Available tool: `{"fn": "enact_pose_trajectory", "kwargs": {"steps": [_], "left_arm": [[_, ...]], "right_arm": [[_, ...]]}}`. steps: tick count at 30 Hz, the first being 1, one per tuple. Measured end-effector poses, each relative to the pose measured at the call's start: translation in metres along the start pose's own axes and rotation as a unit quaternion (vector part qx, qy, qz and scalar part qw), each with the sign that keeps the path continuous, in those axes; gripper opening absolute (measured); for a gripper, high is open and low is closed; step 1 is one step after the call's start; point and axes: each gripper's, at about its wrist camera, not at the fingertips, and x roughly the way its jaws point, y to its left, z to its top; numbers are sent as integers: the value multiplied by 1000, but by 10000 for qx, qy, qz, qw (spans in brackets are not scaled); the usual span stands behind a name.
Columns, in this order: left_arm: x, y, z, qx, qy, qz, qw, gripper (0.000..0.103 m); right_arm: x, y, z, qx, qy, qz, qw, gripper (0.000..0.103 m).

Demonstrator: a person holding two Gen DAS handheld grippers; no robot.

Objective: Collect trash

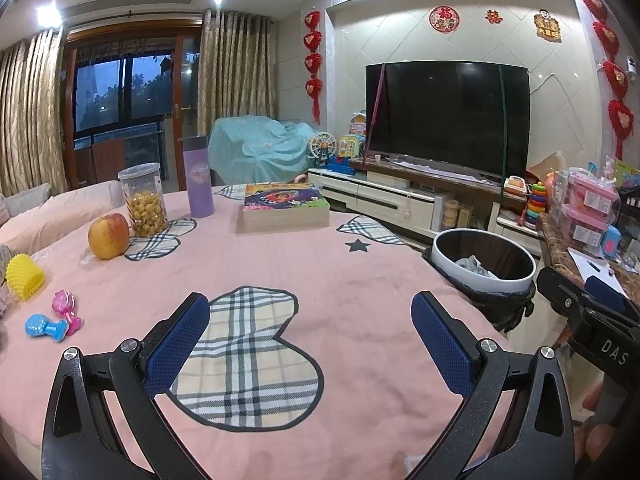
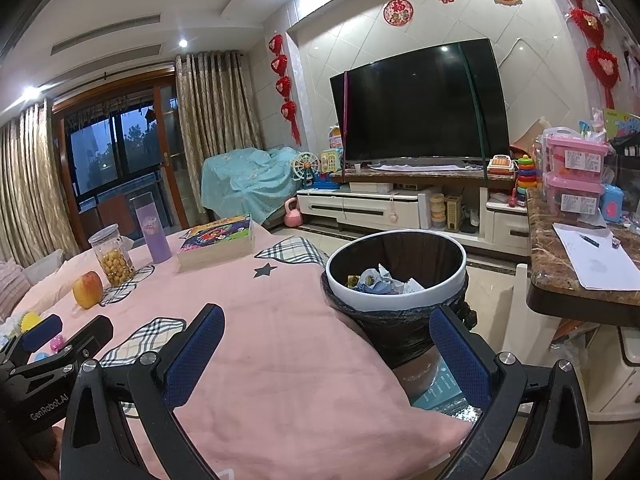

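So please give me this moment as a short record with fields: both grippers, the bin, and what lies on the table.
left gripper: jaws open, empty, above the pink tablecloth
right gripper: jaws open, empty, pointing toward the bin
bin: white rim, black liner, beside the table edge, crumpled paper trash inside
table items: apple, snack jar, purple bottle, book, yellow spiky toy, pink and blue toys
loose trash on table: none visible
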Motion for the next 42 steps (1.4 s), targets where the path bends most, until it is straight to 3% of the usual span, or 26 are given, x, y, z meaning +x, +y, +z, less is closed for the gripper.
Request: {"fn": "enact_pose_trajectory", "kwargs": {"steps": [42], "left_arm": [[11,-1,-1,67,118,-46,9999,103]], "right_arm": [[13,-1,0,101,214,69,9997,103]]}}
